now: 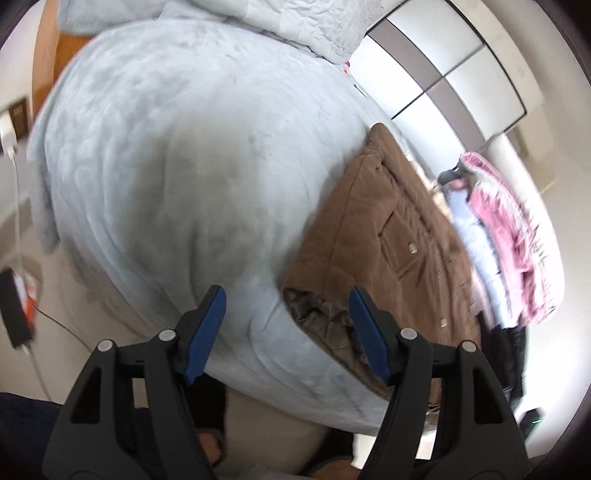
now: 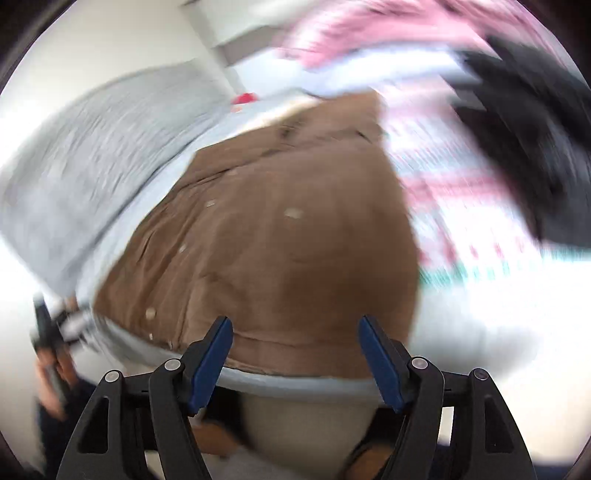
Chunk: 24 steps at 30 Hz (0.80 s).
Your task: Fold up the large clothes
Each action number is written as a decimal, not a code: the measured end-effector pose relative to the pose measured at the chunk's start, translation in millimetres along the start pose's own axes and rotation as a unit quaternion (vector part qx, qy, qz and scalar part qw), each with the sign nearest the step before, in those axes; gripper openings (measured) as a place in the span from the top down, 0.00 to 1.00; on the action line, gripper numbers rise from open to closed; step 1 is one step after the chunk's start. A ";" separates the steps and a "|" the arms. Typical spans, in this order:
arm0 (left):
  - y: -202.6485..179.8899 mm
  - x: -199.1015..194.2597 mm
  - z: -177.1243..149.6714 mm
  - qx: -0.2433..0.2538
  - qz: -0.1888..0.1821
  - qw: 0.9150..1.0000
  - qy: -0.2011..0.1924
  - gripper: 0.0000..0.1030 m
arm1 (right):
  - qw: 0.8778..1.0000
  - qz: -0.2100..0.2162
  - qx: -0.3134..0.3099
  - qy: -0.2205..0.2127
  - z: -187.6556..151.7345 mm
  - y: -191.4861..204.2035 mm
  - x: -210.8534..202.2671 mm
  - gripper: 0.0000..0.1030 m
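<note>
Two tools, left tool (image 1: 287, 334) and right tool (image 2: 295, 356), gape empty over a blue-blanketed bed (image 1: 166, 166) bearing a brown coat (image 2: 277, 251).

We see a pale blue fleece blanket (image 1: 166, 166) spread over the bed, a quilted pillow (image 1: 295, 26) at its far end, a white charger and cable (image 1: 9, 147) at left, and wardrobe doors (image 1: 461, 74) far right.

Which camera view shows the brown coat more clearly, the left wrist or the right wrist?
The left wrist view: the brown coat is sharp there, showing its snap buttons, pocket flap and dark lining, though seen from the side. The right wrist view shows the coat larger and centred, but blurred by motion.
</note>
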<state>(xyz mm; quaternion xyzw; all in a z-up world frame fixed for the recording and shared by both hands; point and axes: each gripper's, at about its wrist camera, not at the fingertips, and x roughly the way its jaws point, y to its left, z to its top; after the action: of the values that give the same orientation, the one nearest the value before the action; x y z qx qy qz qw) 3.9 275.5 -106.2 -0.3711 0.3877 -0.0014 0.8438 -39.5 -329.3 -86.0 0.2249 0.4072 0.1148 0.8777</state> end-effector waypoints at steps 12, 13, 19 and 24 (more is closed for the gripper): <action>-12.4 27.4 -5.5 -0.014 -0.013 1.000 0.022 0.32 | 0.980 0.023 0.191 0.042 -9.3 -70.3 19.2 0.31; -15.9 30.3 -5.9 -0.011 -0.011 1.000 0.021 0.32 | 0.978 0.020 0.205 0.044 -9.7 -76.1 21.1 0.31; -34.5 38.8 -10.5 0.034 0.028 0.999 0.012 0.63 | 0.970 0.035 0.230 0.068 -12.0 -89.0 48.5 0.45; -41.7 24.0 -13.3 0.049 0.022 0.998 -0.016 0.85 | 0.976 0.055 0.201 0.067 -8.3 -79.3 48.5 0.76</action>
<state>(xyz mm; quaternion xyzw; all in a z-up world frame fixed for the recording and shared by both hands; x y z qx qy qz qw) 23.8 230.0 -101.4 -0.3205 0.3815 0.0041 0.8670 -13.2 -377.3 -161.7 0.4103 0.4669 0.0933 0.7778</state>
